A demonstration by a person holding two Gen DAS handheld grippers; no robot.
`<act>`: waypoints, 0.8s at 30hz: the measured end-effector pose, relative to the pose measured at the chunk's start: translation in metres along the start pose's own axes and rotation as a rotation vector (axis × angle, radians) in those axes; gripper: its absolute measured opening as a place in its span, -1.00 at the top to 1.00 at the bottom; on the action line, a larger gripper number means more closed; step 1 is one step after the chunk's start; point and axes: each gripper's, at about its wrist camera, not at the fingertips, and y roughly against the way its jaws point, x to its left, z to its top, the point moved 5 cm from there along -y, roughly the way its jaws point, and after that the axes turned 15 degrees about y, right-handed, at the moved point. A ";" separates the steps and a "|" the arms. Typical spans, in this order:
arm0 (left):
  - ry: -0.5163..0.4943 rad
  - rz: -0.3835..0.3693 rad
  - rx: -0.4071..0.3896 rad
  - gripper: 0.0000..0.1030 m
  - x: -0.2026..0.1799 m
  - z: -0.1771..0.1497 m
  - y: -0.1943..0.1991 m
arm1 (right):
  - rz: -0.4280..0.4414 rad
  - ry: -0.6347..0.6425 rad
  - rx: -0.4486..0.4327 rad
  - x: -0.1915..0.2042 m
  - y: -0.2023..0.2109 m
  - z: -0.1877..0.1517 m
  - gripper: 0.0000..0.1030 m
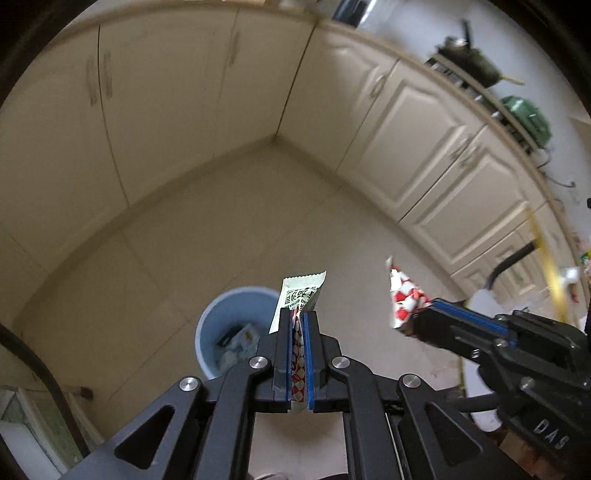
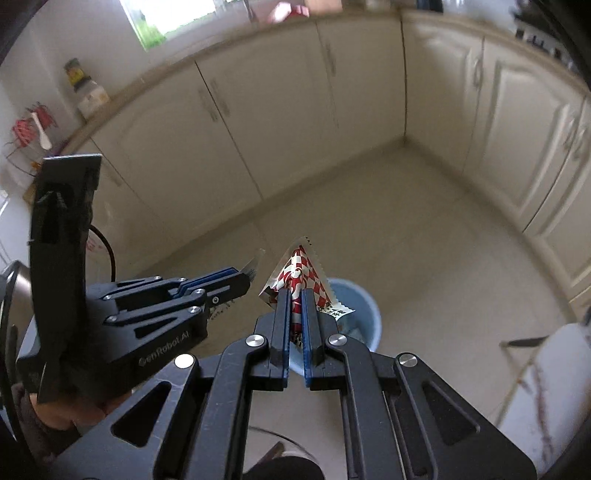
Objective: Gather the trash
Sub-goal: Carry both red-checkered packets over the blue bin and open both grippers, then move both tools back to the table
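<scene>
Both fisheye views bend the cabinet doors (image 1: 417,147) into arcs and close in black at the corners. Daylight enters through a window (image 2: 173,14) at the upper left of the right wrist view, blown out to white. The floor (image 1: 229,221) is dim and evenly lit. Motion blur smears the cabinets' handles and the stove (image 1: 480,85).

Left gripper (image 1: 295,314) clamped on a white wrapper (image 1: 301,291) sticking out past its tips, red-checked part pinched between the pads. Blue bin (image 1: 218,314) on the floor just left of and beyond the jaws, trash inside. Right gripper (image 1: 413,321) to the right, gripping a red-white wrapper (image 1: 402,295). Cabinets (image 1: 424,147) well beyond.
</scene>
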 end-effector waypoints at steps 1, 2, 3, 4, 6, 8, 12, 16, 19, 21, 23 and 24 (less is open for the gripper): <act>0.005 0.009 0.016 0.97 0.008 0.007 -0.012 | 0.007 -0.004 0.018 -0.002 -0.013 -0.001 0.88; 0.008 0.020 0.034 0.97 0.015 0.012 -0.025 | 0.012 -0.005 0.038 -0.004 -0.029 -0.002 0.88; 0.019 0.031 0.055 0.97 0.024 0.018 -0.042 | 0.017 -0.006 0.060 -0.006 -0.041 -0.003 0.88; 0.023 0.041 0.072 0.97 0.027 0.022 -0.052 | 0.034 -0.012 0.085 -0.008 -0.058 -0.005 0.88; 0.027 0.062 0.090 0.95 0.034 0.032 -0.073 | 0.042 -0.019 0.116 -0.016 -0.078 -0.009 0.87; 0.043 0.065 0.110 0.89 0.046 0.044 -0.088 | 0.059 -0.038 0.134 -0.022 -0.096 -0.012 0.86; 0.068 0.099 0.128 0.63 0.048 0.065 -0.118 | 0.075 -0.052 0.147 -0.025 -0.117 -0.019 0.80; 0.116 0.099 0.147 0.19 0.042 0.080 -0.139 | 0.103 -0.090 0.138 -0.031 -0.129 -0.018 0.86; 0.138 0.110 0.121 0.04 0.047 0.090 -0.138 | 0.109 -0.098 0.140 -0.035 -0.130 -0.022 0.85; 0.148 0.110 0.110 0.04 0.049 0.094 -0.133 | 0.119 -0.109 0.133 -0.035 -0.130 -0.022 0.80; 0.151 0.113 0.097 0.04 0.049 0.094 -0.122 | 0.128 -0.120 0.127 -0.036 -0.128 -0.021 0.75; 0.152 0.112 0.082 0.04 0.049 0.097 -0.114 | 0.128 -0.117 0.119 -0.035 -0.124 -0.021 0.75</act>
